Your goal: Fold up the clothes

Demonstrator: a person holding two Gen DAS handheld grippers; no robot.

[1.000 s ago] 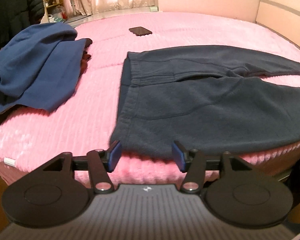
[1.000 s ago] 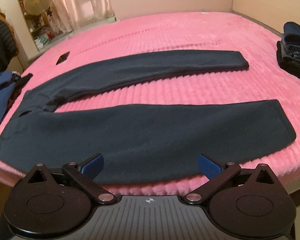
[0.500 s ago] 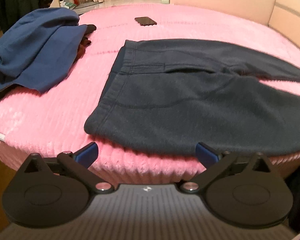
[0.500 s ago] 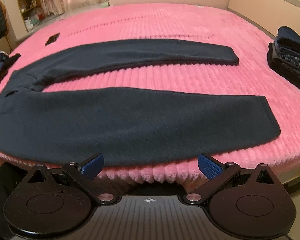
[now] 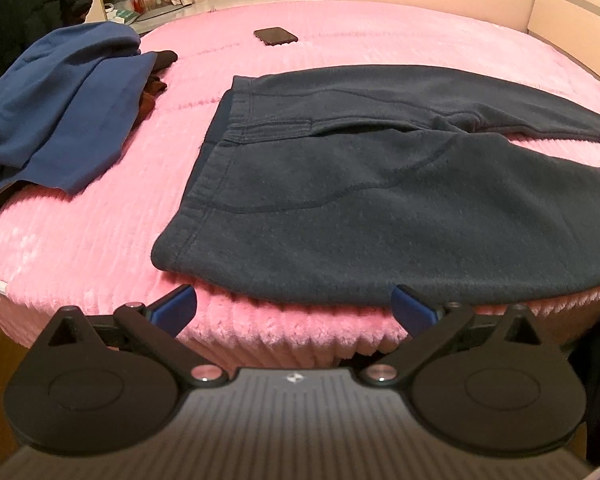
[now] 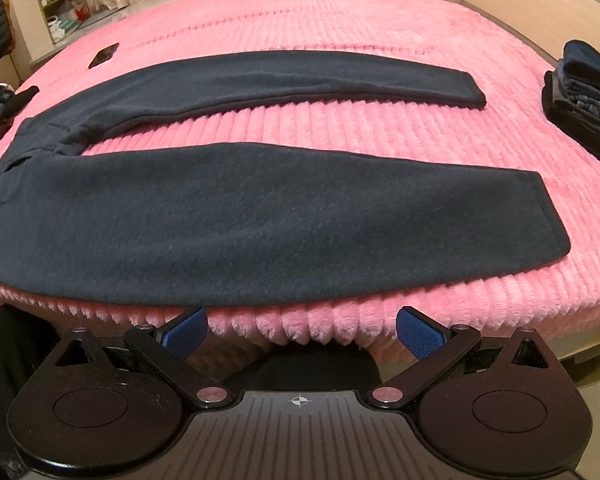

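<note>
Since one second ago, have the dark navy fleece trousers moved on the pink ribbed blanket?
Cannot tell. The dark navy fleece trousers look unshifted against the black phone and pink ribbed blanket; only the view changed.

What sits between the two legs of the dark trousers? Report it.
Nothing but a bare strip of pink bedspread separates the near leg from the far leg of the trousers; the right wrist view shows it.
</note>
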